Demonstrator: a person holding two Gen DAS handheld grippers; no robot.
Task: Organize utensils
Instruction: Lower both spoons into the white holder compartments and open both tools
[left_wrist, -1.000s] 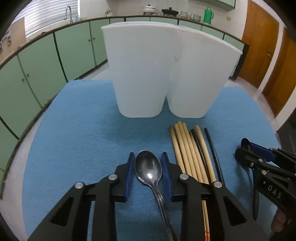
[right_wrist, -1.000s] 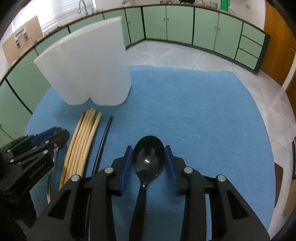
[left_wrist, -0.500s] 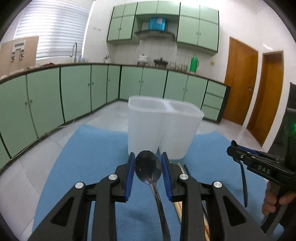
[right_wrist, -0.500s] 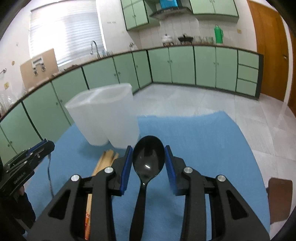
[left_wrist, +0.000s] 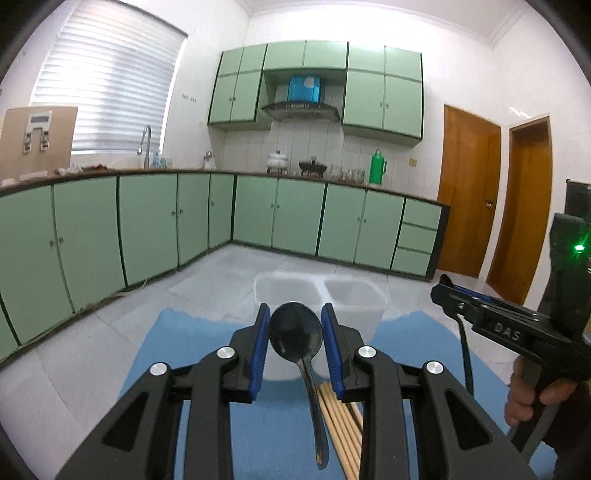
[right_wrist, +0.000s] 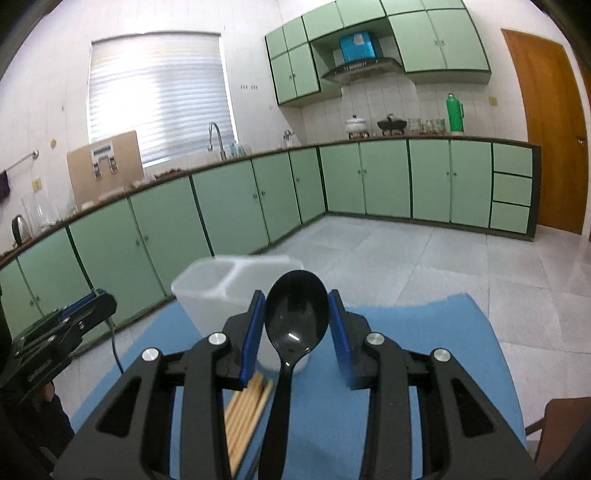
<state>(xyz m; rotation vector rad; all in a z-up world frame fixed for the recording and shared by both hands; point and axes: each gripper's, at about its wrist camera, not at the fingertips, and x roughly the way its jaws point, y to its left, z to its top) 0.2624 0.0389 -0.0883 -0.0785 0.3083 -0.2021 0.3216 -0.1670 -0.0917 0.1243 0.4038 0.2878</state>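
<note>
My left gripper (left_wrist: 295, 330) is shut on a metal spoon (left_wrist: 297, 334), held high above the blue mat (left_wrist: 184, 354). My right gripper (right_wrist: 297, 321) is shut on a black plastic spoon (right_wrist: 295, 317), also raised. A white two-compartment holder (left_wrist: 321, 295) stands on the mat just beyond both grippers and also shows in the right wrist view (right_wrist: 229, 284). Wooden chopsticks (left_wrist: 343, 424) lie on the mat below, seen in the right wrist view (right_wrist: 247, 413) too. The right gripper (left_wrist: 491, 321) shows at the right of the left wrist view, the left gripper (right_wrist: 62, 325) at the left of the right wrist view.
Green kitchen cabinets (left_wrist: 147, 236) and a counter run along the back. Wooden doors (left_wrist: 469, 206) stand at the right. The tiled floor (right_wrist: 443, 258) lies beyond the mat's far edge.
Both grippers have risen from the mat with their spoons and tilted up. The holder now sits lower and smaller in both views, its open tops visible.
</note>
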